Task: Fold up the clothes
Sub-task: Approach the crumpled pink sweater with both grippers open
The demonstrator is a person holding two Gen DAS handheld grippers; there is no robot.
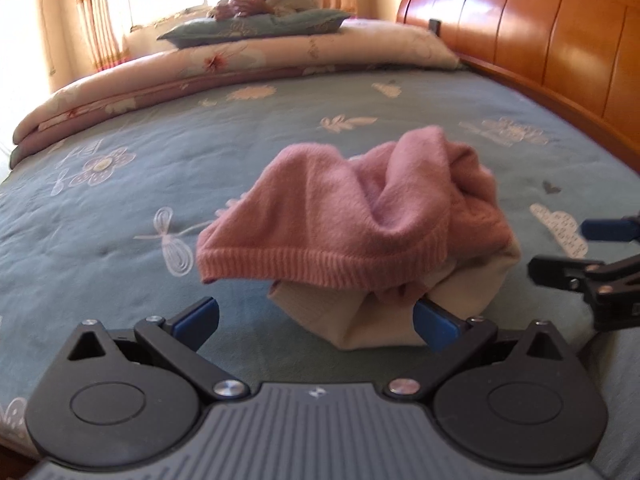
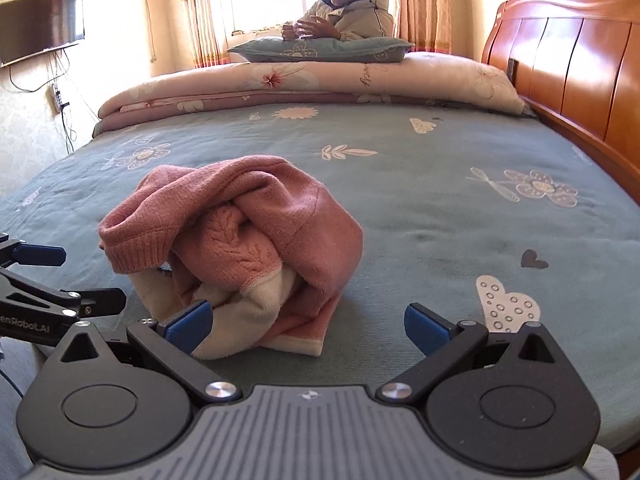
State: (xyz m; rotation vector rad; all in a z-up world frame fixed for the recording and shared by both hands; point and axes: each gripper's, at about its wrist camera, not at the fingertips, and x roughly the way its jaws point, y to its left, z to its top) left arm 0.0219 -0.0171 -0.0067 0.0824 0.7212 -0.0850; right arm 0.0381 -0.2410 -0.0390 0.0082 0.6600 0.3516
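Two black handheld grippers with blue rubber finger pads are hovering low at the near side of a crumpled pink knit sweater (image 1: pixel 352 208). The left gripper (image 1: pixel 316 320) is sitting with its jaws spread wide; its right pad (image 1: pixel 434 326) is lying against the sweater's cream lower fold, its left pad (image 1: pixel 198 320) standing clear of the cloth. The right gripper (image 2: pixel 308 326) is likewise gaping wide, its left pad (image 2: pixel 188 326) touching the sweater's cream edge and its right pad (image 2: pixel 426 330) standing apart from the garment. Neither is gripping anything.
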